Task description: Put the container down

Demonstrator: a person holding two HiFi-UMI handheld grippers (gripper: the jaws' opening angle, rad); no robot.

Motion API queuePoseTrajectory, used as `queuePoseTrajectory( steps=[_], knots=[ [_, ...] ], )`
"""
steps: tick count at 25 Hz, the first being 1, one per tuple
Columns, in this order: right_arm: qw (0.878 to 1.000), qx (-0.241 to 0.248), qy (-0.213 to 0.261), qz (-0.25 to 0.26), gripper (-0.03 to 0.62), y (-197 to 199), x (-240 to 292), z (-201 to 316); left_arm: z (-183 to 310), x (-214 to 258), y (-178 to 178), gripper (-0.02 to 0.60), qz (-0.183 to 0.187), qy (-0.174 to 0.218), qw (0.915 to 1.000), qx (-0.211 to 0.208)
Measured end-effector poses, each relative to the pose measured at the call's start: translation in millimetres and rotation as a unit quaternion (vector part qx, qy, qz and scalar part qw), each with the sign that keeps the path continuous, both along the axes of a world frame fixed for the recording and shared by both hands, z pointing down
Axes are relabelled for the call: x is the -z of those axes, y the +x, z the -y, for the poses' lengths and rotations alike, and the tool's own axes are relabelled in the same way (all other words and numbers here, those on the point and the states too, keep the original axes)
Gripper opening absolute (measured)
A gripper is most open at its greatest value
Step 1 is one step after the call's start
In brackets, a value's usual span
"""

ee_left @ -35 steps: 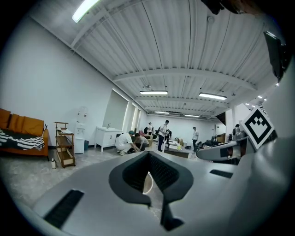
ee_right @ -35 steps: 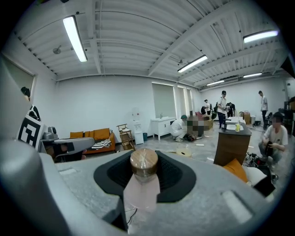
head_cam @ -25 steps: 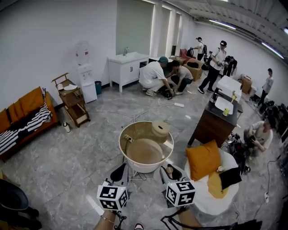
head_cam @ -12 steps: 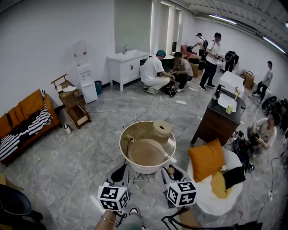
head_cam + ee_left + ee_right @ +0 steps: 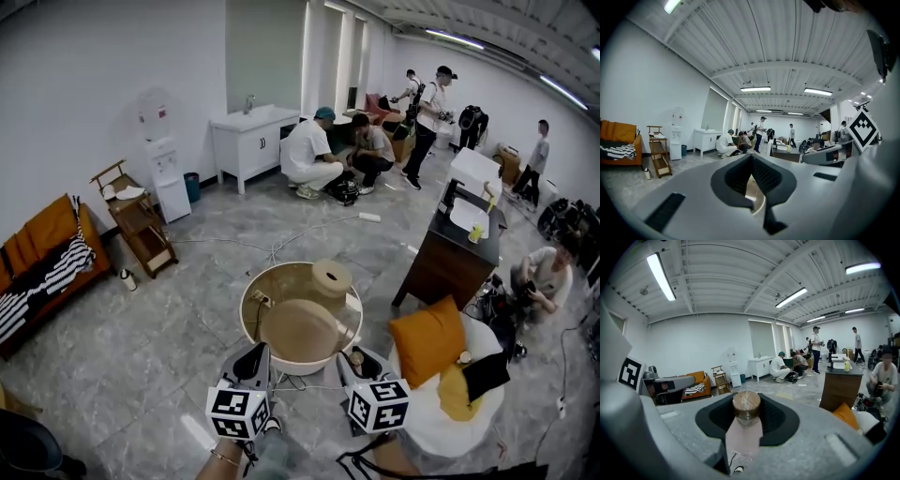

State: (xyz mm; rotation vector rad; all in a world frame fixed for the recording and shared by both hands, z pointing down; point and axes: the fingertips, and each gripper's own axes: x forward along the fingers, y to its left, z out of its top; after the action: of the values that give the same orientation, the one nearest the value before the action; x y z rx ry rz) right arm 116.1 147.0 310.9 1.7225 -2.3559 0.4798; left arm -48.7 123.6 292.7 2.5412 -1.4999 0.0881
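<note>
Two containers: tub [image 5: 298, 367] with roll [image 5: 331, 277], bottle [image 5: 744, 427]

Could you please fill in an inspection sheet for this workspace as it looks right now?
Surface: grey tiled floor; no table under the work.
Job's things: round white container, held above the floor, tan roll inside at its far side.
Clutter: orange cushion on a white seat at right.
Grippers: left tongs shut on the container's rim; right tongs shut on a wooden-capped bottle.
Cables: white cable lying across the floor beyond.
Surroundings: people crouching by a white cabinet; dark desk; orange sofa.
</note>
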Motion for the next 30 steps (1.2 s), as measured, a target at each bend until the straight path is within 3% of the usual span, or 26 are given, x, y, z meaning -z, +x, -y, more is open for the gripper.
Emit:
queuePoseTrajectory(
  steps=[18,30],
  knots=[
    [0.999,-0.032,0.009,-0.012,0.133,-23.9,23.9,181.7,196.5,20.9,-20.8,-0.003,-0.004,0.005,0.9993,-0.037],
    [0.999,-0.033,-0.003,-0.026,0.133,-33.4,17.1,239.4,258.9,1.2,-34.4,-0.003,-0.021,-0.025,0.9991,-0.027]
  ],
)
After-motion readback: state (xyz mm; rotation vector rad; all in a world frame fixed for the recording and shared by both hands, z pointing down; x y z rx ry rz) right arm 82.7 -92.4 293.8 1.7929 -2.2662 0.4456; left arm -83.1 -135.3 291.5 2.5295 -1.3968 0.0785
